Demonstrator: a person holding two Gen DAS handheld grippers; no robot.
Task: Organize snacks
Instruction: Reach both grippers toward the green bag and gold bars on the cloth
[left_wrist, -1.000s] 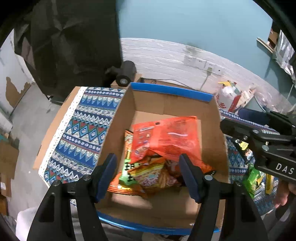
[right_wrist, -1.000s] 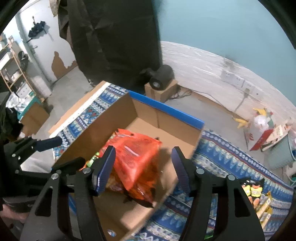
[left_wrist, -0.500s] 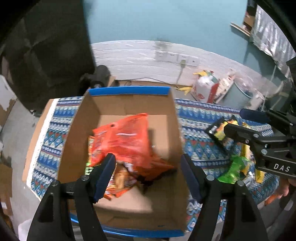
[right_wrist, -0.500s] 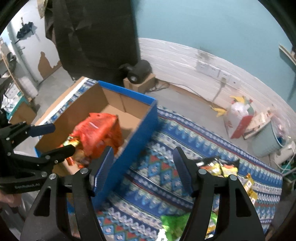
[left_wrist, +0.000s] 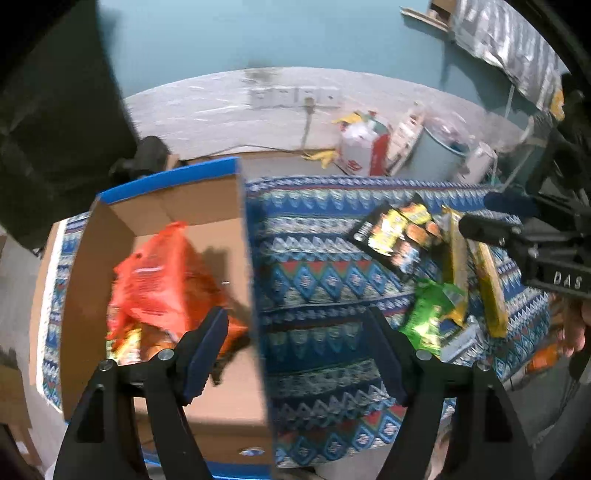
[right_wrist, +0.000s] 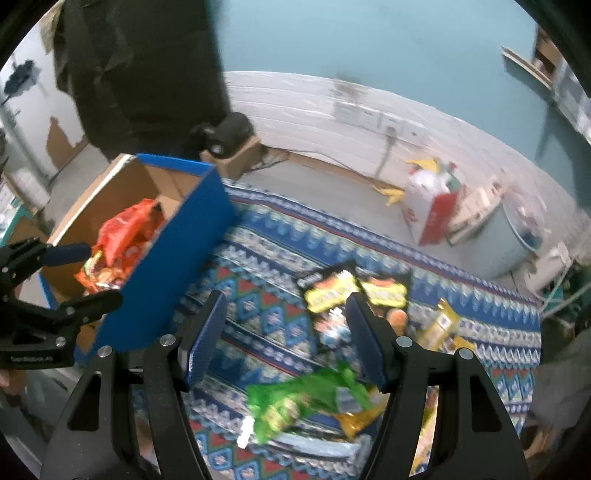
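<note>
**Both claws spread and empty above box edge and loose snacks**

The left gripper (left_wrist: 295, 350) stands with its jaws wide apart and nothing between them. It straddles the right wall of the cardboard box (left_wrist: 247, 280): the left finger sits over the box interior, the right finger over the patterned cloth (left_wrist: 314, 266) outside. Just ahead of the left finger lies the orange snack bag (left_wrist: 162, 280) inside the box, resting on other small packets whose labels are too blurred to read.

Ahead and to the right of the left claw, on the cloth, lie a black multi-pack (left_wrist: 399, 232), a green bag (left_wrist: 428, 314) close beside the right finger, and yellow bars (left_wrist: 487, 284) beyond it.

The right gripper (right_wrist: 286, 328) is likewise fully spread and carries nothing. It hangs over the cloth, the box's blue outer wall (right_wrist: 173, 266) to the left of its left finger. The black multi-pack (right_wrist: 340, 291) lies just ahead between the fingers, partly behind the right one. The green bag (right_wrist: 306, 398) lies below, between the finger bases, on top of a pale flat packet (right_wrist: 317, 446). A yellow packet (right_wrist: 439, 325) sits to the right of the right finger.

Both views are motion-blurred.
</note>
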